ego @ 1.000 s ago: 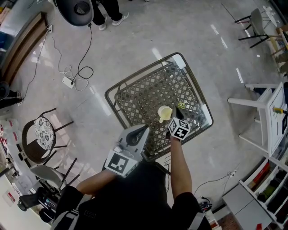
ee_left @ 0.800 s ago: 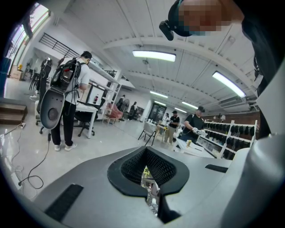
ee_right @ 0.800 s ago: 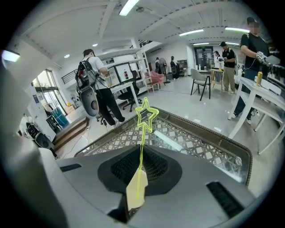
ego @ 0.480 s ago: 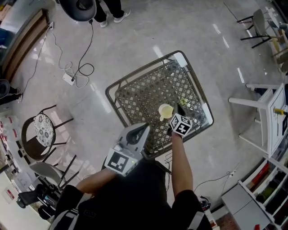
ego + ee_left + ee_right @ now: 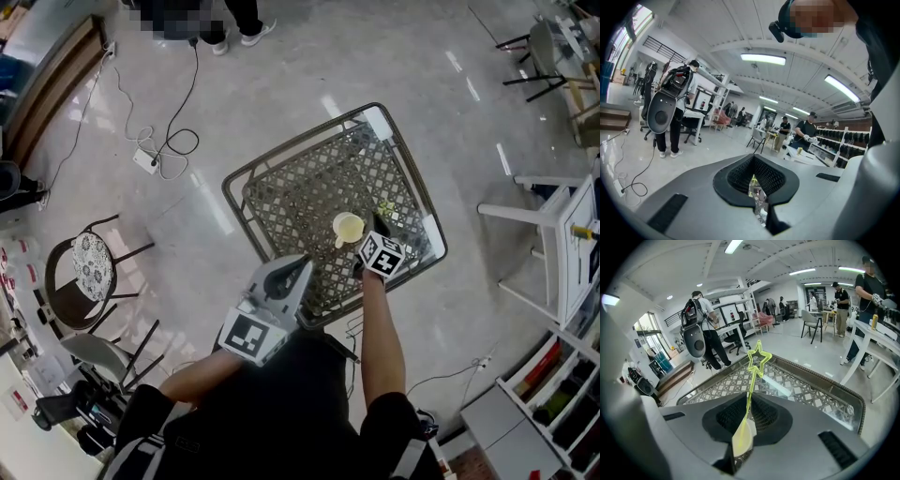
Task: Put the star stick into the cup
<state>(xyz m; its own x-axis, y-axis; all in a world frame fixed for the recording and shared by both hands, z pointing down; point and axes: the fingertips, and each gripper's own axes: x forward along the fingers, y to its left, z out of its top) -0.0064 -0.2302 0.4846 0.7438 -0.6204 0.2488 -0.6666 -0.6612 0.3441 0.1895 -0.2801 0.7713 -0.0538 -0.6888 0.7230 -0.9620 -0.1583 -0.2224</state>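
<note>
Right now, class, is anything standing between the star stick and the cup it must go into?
Nothing visible does. The right claw is shut on the star stick. In the head view the cup stands open-mouthed on the lattice table just beside that claw, with no object between them.

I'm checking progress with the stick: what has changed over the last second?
Very little. The right gripper, shut on the star stick, edged slightly forward over the table beside the cup; the stick is not yet in it. The cup, the table and the shut left gripper stayed where they were.
</note>
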